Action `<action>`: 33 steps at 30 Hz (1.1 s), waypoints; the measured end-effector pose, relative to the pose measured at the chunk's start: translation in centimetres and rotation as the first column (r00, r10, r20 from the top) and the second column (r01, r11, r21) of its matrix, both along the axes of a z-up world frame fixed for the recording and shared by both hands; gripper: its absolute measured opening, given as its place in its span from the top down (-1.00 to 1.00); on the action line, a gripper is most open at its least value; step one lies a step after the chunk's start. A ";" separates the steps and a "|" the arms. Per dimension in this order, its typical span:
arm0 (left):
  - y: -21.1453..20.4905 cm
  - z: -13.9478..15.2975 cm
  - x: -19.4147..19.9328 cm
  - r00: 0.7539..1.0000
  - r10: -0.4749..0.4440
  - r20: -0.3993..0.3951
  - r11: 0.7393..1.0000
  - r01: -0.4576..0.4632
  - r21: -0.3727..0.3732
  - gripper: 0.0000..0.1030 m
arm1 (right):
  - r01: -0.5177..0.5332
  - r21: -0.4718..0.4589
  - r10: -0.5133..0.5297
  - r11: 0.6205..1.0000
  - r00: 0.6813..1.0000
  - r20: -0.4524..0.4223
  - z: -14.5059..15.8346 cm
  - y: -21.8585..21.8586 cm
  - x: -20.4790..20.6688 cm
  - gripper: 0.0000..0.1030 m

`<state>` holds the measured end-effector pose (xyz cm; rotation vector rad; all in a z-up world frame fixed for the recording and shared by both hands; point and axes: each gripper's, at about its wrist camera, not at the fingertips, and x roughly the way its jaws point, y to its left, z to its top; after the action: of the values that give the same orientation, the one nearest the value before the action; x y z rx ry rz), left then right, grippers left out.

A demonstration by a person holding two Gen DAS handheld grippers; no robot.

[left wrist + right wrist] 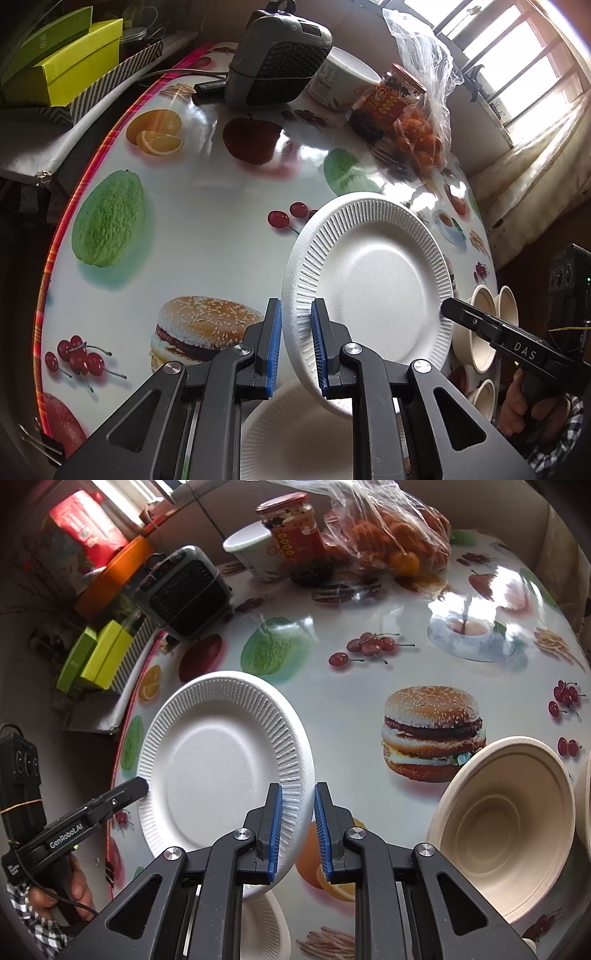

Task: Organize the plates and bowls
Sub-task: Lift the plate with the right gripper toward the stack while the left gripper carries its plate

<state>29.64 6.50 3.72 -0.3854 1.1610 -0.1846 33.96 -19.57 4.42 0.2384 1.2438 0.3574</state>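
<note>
A white ribbed paper plate (373, 280) is held tilted above the table between both grippers. My left gripper (296, 347) has its jaws on either side of the plate's left rim, with small gaps showing. My right gripper (298, 830) straddles the opposite rim (295, 775), its jaws also slightly apart. Each gripper shows at the plate's far edge in the other view, the right one (448, 310) and the left one (138, 784). A second white plate (295, 435) lies on the table below; it also shows in the right wrist view (266, 926). Beige bowls (509, 823) lie to the right, several in the left wrist view (484, 332).
The round table (207, 206) has a fruit-and-burger print cloth. At the back stand a grey heater (277, 55), a white cup (343, 81), a red-label jar (388, 99) and a bag of oranges (421, 140). Green boxes (62, 62) sit off the table's left edge.
</note>
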 end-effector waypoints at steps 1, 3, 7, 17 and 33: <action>0.1 0.1 -0.3 1.000 -0.001 0.003 1.000 0.001 0.002 0.67 | -0.003 -0.001 0.003 1.000 1.000 0.003 0.2 0.1 -0.3 0.66; 0.2 0.4 -0.9 1.000 0.000 0.006 1.000 0.000 0.006 0.67 | -0.009 0.001 0.009 1.000 1.000 0.009 0.4 0.2 -0.9 0.66; 0.3 0.8 -2.0 1.000 -0.001 0.016 1.000 0.001 0.007 0.67 | -0.019 0.001 0.019 1.000 1.000 0.018 0.9 0.4 -2.2 0.66; 0.3 0.9 -4.6 1.000 -0.010 0.022 1.000 0.010 0.007 0.67 | -0.029 0.001 0.029 1.000 0.999 0.030 1.5 0.3 -4.9 0.66; 0.4 0.3 -8.4 1.000 -0.015 0.023 1.000 0.015 0.014 0.67 | -0.041 0.009 0.041 0.999 0.999 0.026 0.9 0.5 -8.8 0.66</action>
<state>21.20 6.90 3.98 -0.3611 1.1422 -0.1936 25.18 -19.10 5.28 0.2154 1.2231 0.4007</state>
